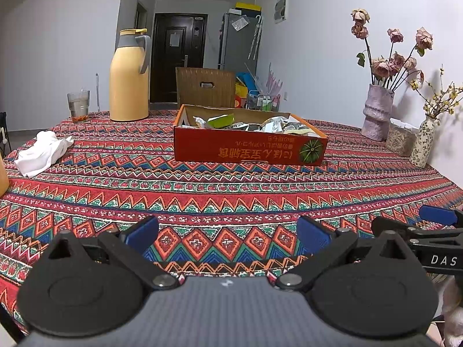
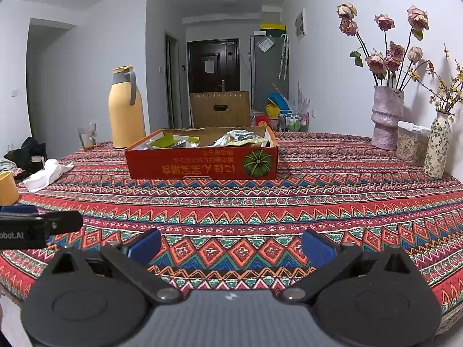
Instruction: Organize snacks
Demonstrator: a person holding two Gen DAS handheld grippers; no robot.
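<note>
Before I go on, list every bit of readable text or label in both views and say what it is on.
"DAS": white letters on the right hand-held gripper, cut off at the frame edge.
"obot.AI": white letters on the left hand-held gripper, start cut off.
Orange snack box: yellow characters printed upside down, not legible to me.
Snack packets and door notice: too small to read.

Left tool [image 1: 227, 235] and right tool [image 2: 231, 247] sit side by side, jaws spread wide, holding nothing.

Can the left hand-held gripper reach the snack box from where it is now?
Probably yes. The left hand-held gripper is open and empty, and only bare tablecloth lies between it and the orange snack box.
</note>
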